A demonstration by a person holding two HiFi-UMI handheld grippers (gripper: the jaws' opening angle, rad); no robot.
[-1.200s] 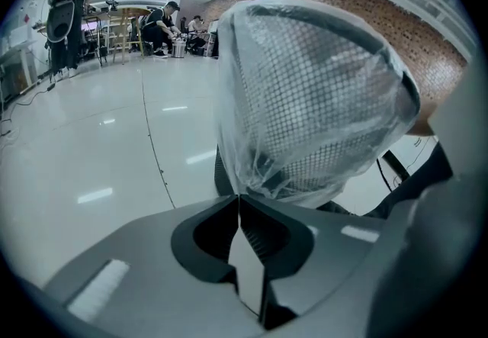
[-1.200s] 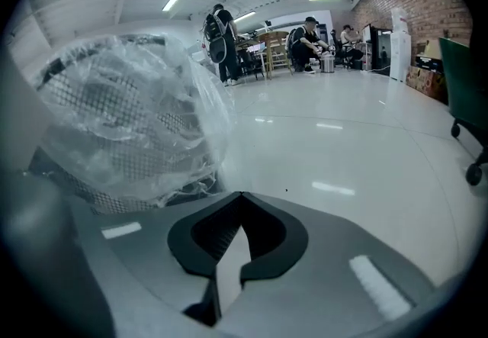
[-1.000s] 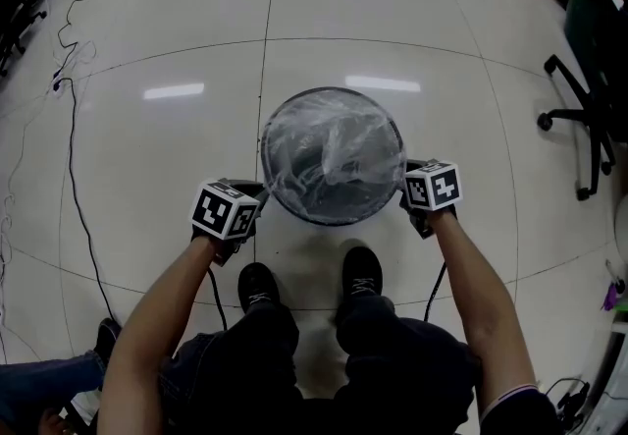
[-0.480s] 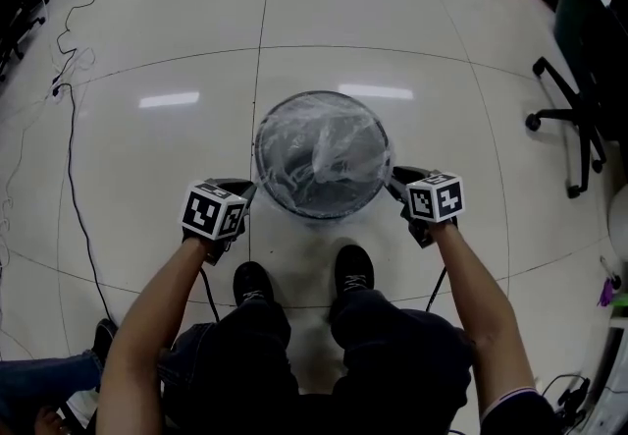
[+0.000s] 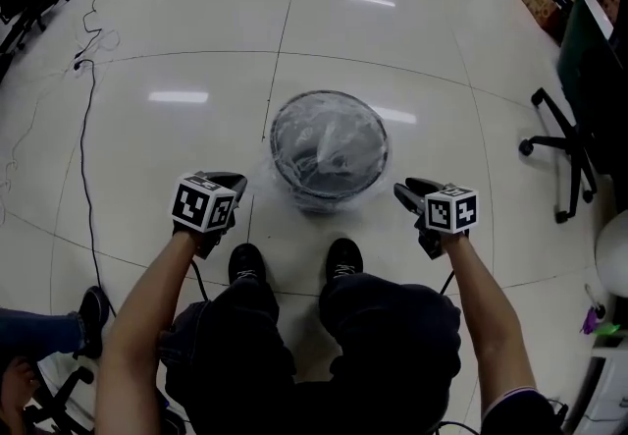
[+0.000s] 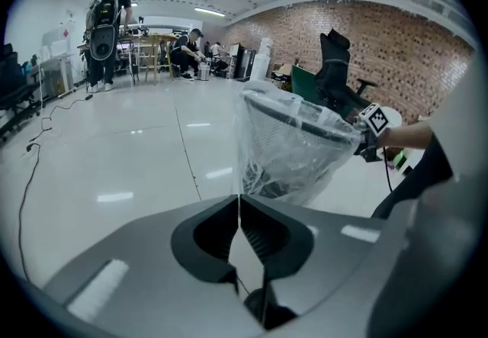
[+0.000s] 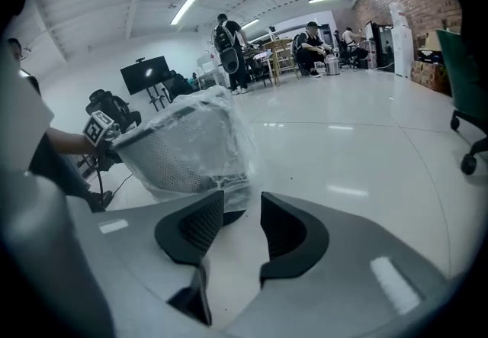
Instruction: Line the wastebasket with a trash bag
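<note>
Drawn back since a second ago, our right gripper (image 7: pixel 241 213) has just been opening its jaws, now empty. Our left gripper (image 6: pixel 240 216) stays clamped, seemingly on a taut edge of the trash bag (image 5: pixel 329 143) draped over the wastebasket (image 6: pixel 301 119) — lining looks nearly done.

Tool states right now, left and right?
Left tool: closed, apparently pinching the trash bag edge.
Right tool: open, jaws have just been opening, nothing between them.

The glossy tiled floor (image 5: pixel 177 50) bears the bag-lined wastebasket (image 5: pixel 330 95), a black cable (image 5: pixel 85 138) and an office chair (image 5: pixel 589 70).
</note>
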